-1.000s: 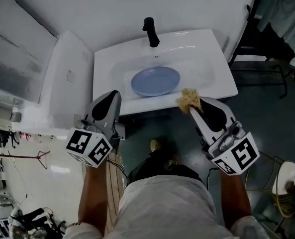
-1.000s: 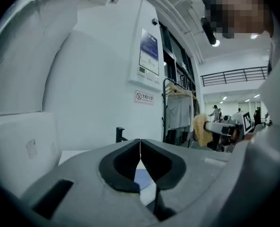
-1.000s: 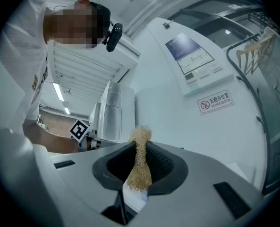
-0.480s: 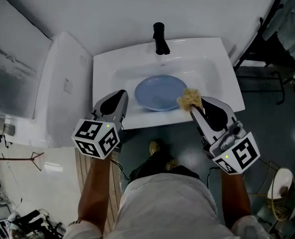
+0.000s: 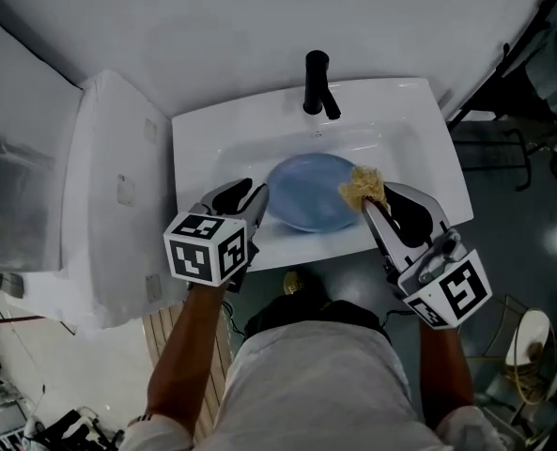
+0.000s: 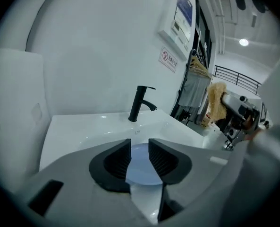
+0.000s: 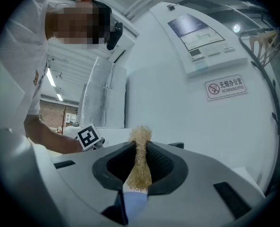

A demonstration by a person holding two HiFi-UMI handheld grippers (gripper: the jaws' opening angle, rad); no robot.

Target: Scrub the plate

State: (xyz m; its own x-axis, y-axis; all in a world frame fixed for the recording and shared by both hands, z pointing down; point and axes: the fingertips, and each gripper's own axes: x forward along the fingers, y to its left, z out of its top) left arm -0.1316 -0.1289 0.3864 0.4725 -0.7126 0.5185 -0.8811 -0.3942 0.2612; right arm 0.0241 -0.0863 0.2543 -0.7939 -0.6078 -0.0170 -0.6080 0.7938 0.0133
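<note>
Over sink (image 5: 203, 130), left hand-held gripper (image 5: 253, 193) opening empty beside blue plate (image 5: 306, 194), right hand-held gripper (image 5: 373, 204) clamping scrubber (image 5: 361, 186), NO SMOKING sign (image 7: 226, 87)

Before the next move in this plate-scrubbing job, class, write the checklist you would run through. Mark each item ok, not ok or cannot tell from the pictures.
1. The plate lies flat in the sink: ok.
2. The right gripper is shut on the scrubber: ok, the fibres are pinched between its pads.
3. The left gripper is steadying the plate: not ok. Its jaws are opening with nothing between them, and the plate's left rim is just ahead.
4. The scrubber is touching the plate: cannot tell. It overlaps the right rim in the head view.
5. The faucet is clear of both grippers: ok.
</note>
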